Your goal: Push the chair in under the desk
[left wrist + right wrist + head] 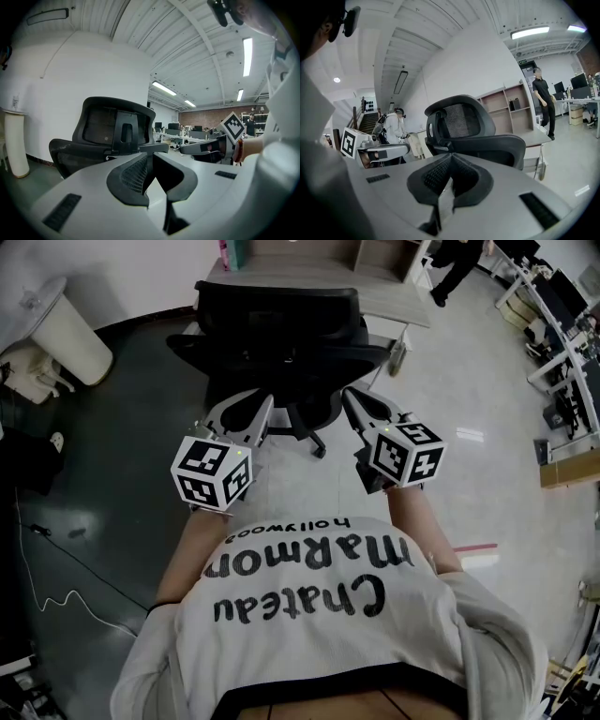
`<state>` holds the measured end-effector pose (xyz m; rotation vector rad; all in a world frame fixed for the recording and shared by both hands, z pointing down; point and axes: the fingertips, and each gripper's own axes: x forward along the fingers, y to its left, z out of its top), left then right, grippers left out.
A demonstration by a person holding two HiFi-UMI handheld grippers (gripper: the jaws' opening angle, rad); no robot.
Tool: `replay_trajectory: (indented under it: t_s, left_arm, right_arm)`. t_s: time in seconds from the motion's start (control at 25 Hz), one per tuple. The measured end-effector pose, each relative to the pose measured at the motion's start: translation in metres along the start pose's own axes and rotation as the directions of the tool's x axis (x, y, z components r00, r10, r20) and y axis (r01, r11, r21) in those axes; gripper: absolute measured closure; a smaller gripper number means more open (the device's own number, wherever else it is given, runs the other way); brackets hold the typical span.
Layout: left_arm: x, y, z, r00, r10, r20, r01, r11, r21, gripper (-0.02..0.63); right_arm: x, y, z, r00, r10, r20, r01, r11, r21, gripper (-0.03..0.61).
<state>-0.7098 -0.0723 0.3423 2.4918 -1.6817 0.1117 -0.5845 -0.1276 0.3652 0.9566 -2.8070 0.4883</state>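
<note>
A black mesh office chair (pixel 281 324) stands with its back towards me, its seat facing the light wooden desk (pixel 375 287) behind it. It also fills the middle of the left gripper view (pixel 115 129) and of the right gripper view (pixel 464 126). My left gripper (pixel 265 401) points at the chair's lower back from the left, a short way off it. Its jaws meet at the tips with nothing between them (pixel 151 157). My right gripper (pixel 349 395) points at the chair from the right, also apart from it, shut and empty (pixel 451 157).
A white cylindrical bin (pixel 61 329) stands at the far left on dark flooring, where a thin cable (pixel 66 596) trails. A shelf unit (pixel 384 254) sits behind the desk. A person (pixel 459 268) walks at the top right, near rows of desks (pixel 553 315).
</note>
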Motion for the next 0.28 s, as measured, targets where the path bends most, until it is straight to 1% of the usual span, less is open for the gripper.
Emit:
replay_trajectory:
  t_s: [0.28]
  left_arm:
    - [-0.0044,-0.0001,0.0008,1.0,-0.007,0.004,0.007,1.0,-0.001,0.565]
  right_arm:
    - [-0.0007,0.0032,0.0,1.0,-0.005,0.004,0.005,1.0,-0.004,0.569]
